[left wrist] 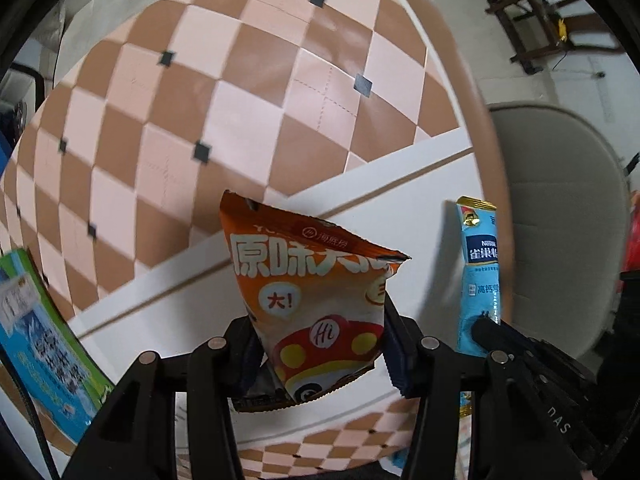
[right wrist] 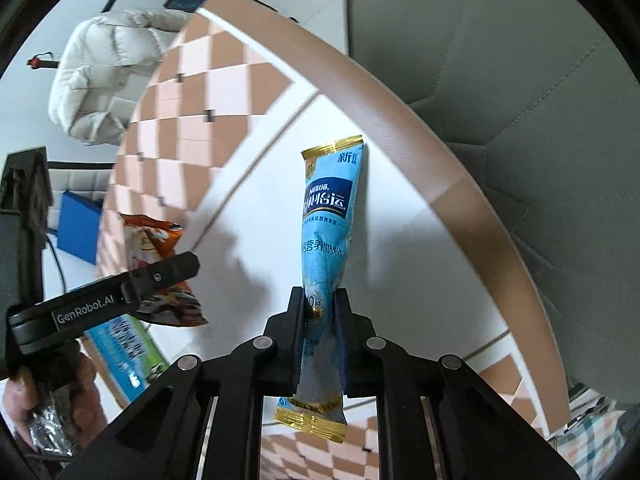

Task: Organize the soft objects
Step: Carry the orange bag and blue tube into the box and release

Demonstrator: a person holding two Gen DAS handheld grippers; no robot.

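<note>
My left gripper (left wrist: 316, 344) is shut on an orange snack bag (left wrist: 308, 280) with white Chinese print and a red car, held upright above the table. My right gripper (right wrist: 320, 312) is shut on a blue Nestle milk powder stick pack (right wrist: 328, 208) with gold ends, gripped near its lower end and held above the white table part. The stick pack also shows in the left wrist view (left wrist: 480, 264), right of the snack bag. The left gripper and snack bag (right wrist: 160, 248) show at the left of the right wrist view.
The table (left wrist: 248, 92) has a pink and brown checked cloth, a white band (right wrist: 256, 184) and a brown rim. A blue-green box (left wrist: 44, 340) lies at the left. A grey chair (left wrist: 560, 220) stands past the rim. A white puffy jacket (right wrist: 100, 72) lies beyond.
</note>
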